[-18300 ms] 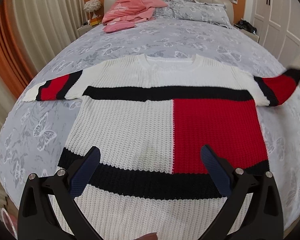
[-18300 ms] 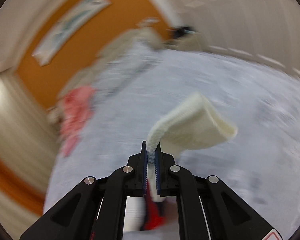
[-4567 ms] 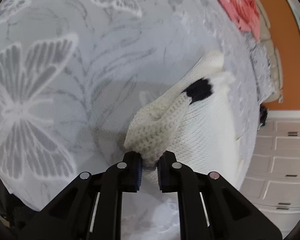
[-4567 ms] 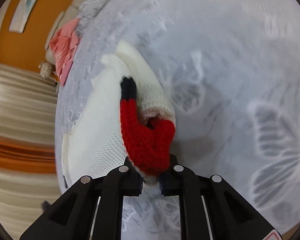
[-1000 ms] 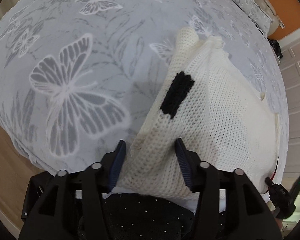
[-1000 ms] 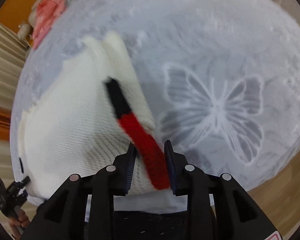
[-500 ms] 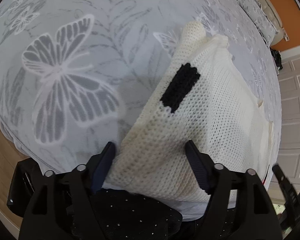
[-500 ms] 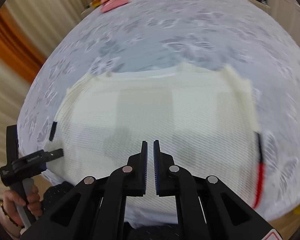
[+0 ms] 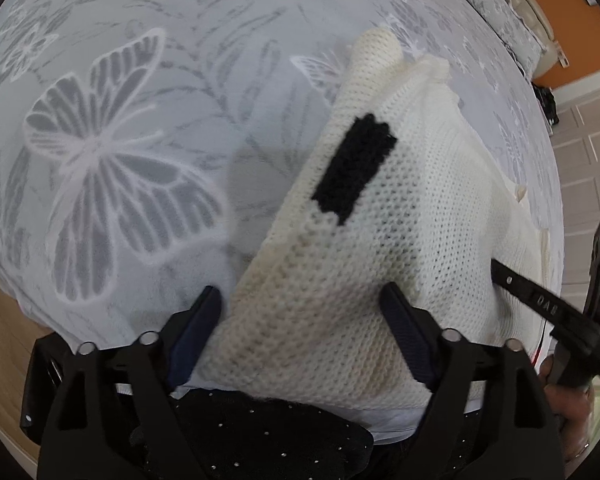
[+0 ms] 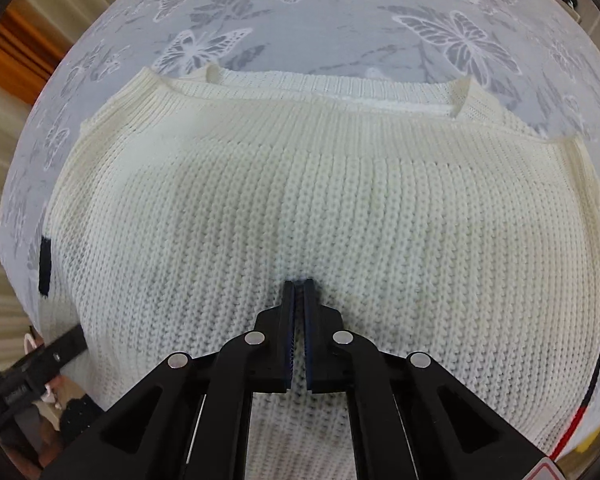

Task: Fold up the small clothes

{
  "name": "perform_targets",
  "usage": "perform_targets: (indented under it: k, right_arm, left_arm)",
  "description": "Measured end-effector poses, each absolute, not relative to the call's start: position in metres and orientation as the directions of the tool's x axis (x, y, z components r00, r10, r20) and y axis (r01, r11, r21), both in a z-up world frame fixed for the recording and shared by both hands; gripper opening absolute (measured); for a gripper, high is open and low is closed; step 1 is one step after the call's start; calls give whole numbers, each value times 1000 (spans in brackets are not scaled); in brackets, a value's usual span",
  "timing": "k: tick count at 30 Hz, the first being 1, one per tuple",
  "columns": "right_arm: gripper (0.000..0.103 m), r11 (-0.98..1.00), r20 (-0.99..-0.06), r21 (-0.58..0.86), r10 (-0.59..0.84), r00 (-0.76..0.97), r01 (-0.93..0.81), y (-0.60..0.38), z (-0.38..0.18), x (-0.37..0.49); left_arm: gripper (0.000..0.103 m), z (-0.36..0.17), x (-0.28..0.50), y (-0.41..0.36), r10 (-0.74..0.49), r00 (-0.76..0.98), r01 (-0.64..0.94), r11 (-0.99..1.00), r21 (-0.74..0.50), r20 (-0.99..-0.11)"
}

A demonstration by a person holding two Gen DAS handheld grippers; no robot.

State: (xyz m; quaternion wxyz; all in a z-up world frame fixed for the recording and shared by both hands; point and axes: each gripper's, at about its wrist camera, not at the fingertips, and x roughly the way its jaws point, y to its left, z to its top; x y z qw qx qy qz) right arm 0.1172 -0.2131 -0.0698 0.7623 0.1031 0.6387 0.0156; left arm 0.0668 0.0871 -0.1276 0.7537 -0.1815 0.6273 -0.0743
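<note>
A cream knit sweater (image 10: 320, 208) lies back side up on the bed, sleeves folded under, neckline at the far edge. In the left wrist view its left edge (image 9: 380, 216) shows a black stripe patch (image 9: 356, 168). My left gripper (image 9: 304, 320) is open, its fingers either side of the sweater's near left corner. My right gripper (image 10: 298, 292) is shut with nothing between the pads, its tip pressing on the middle of the sweater. The right gripper also shows in the left wrist view (image 9: 540, 308), and the left gripper at the left edge of the right wrist view (image 10: 40, 364).
The bed has a grey bedspread (image 9: 112, 128) with white butterflies. The bed's near edge and a wood floor (image 9: 0, 360) lie below left. White cupboard doors (image 9: 588, 168) stand at the right. Beige curtains (image 10: 4, 100) hang at the left.
My left gripper has opened wider over the sweater's corner. My right gripper has come down from above the sweater until its shut tip touches the middle of the knit.
</note>
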Motion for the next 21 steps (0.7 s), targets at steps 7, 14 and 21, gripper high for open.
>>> perform_targets:
  k: [7,14,21]
  right_arm:
    - [0,958,-959,249,223,174,144,-225,-78,123]
    - [0,948,-952,278,250,177,154,-234,-80,119]
    - [0,923,-931,340,305,201,177,-245,-80,115]
  left_arm:
    - [21,-122,71,92,-454,213,-135,863,-486,-865]
    - [15,-54,68,79,-576,325,-77,774,-628,-750]
    - [15,2,61,8,-648,319,98,749,-656,-692]
